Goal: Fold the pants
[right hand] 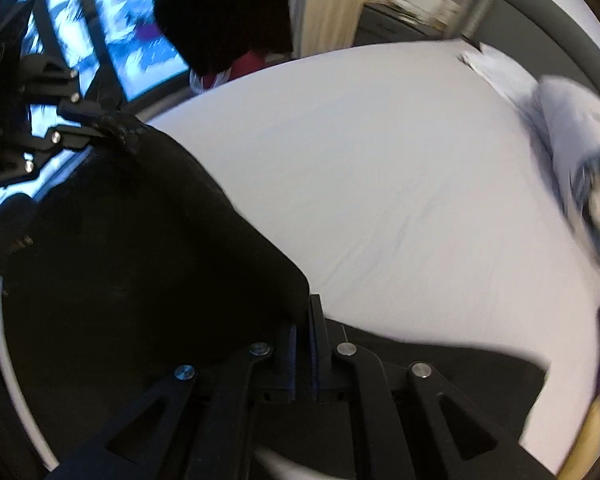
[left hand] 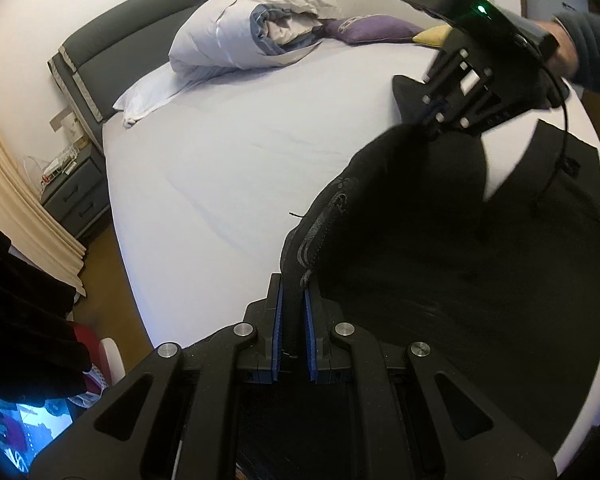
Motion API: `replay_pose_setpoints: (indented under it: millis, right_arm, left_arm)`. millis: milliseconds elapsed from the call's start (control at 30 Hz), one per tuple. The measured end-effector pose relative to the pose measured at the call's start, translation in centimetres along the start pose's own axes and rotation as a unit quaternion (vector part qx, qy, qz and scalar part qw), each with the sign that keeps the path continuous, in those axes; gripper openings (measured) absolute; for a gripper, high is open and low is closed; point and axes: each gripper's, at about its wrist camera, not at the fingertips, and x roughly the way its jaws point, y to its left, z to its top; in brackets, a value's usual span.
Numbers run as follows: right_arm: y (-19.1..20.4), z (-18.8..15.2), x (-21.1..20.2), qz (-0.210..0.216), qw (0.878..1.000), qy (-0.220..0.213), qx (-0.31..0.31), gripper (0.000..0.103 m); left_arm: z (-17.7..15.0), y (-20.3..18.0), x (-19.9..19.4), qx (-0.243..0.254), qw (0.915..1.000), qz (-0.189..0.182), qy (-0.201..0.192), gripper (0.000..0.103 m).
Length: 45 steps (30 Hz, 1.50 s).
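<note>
Pants (left hand: 440, 248) lifted partly off bed (left hand: 236, 160), rest lying flat on sheet. My left gripper (left hand: 294, 312) is clamped on waistband edge, right gripper (right hand: 305, 332) pinched on another edge. Looks like fold 1 just starting; no fold laid yet, smoothing + further folds left.

Left wrist view: pants (left hand: 440, 232) lie on the near right part of the bed (left hand: 228, 160), one corner raised between the left gripper (left hand: 292, 300) pads, another corner raised at the right gripper (left hand: 434, 126) further back. Rolled duvet (left hand: 240, 36) on the bed's far end, before the headboard (left hand: 112, 60); a pillow (left hand: 148, 94) left of it, two cushions (left hand: 376, 30) right of it. Nightstand (left hand: 74, 196) left of the bed, below the headboard; curtain (left hand: 24, 208) nearer, left of that. Right wrist view: pants left, bare sheet right, duvet at far right.
</note>
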Motion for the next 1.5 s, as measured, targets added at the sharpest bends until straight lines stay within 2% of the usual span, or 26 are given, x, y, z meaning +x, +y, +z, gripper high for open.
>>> replay_pose_setpoints:
  millis: [133,200,267,367,467,533,767,900,1033,1300,1500]
  right_arm:
    - [2.4,-4.4,-1.0,0.041,0.996,-0.019,0.083,0.005]
    - [3.1,-6.7,-1.2,0.072,0.986,-0.03,0.15,0.005]
    - [3.6,-8.0,-0.9,0.086,0.978,-0.035,0.189,0.005]
    - [4.9,-10.5,-0.5,0.104,0.966,-0.042,0.233,0.006]
    - [6.4,-12.4,-0.9,0.112,0.96,-0.047,0.253,0.006]
    - [7.9,-13.3,-1.6,0.106,0.962,-0.044,0.248,0.006]
    - [12.3,-14.0,-3.1,0.051,0.983,-0.02,0.176,0.006]
    - [16.0,-15.1,-3.1,-0.013,0.992,-0.002,0.127,0.006]
    - [18.9,-15.5,-3.2,-0.043,0.992,-0.005,0.12,0.006]
    - [21.0,-16.0,-4.2,-0.088,0.992,-0.002,0.094,0.006]
    - [22.3,-16.3,-4.9,-0.097,0.992,-0.007,0.086,0.006]
  left_arm:
    - [-1.7,-3.3,-2.1,0.01,0.9999,-0.011,0.001,0.008]
    - [-3.0,-5.1,-2.9,0.014,0.9997,-0.019,0.008,0.008]
    - [-4.6,-7.0,-3.5,0.016,0.9993,-0.028,0.018,0.008]
    - [-7.1,-10.0,-3.9,0.029,0.9981,-0.036,0.04,0.008]
    - [-9.1,-12.7,-4.4,0.042,0.9966,-0.041,0.058,0.008]
    - [-10.1,-14.4,-4.9,0.054,0.9956,-0.042,0.063,0.008]
    - [-12.6,-18.5,-7.1,0.087,0.9924,-0.046,0.074,0.008]
    - [-13.6,-20.5,-8.4,0.105,0.9903,-0.05,0.076,0.008]
    - [-14.8,-21.8,-8.9,0.12,0.9878,-0.045,0.088,0.008]
    - [-16.6,-21.6,-10.2,0.129,0.9864,-0.042,0.093,0.008]
    - [-16.3,-20.9,-10.6,0.131,0.9864,-0.04,0.092,0.008]
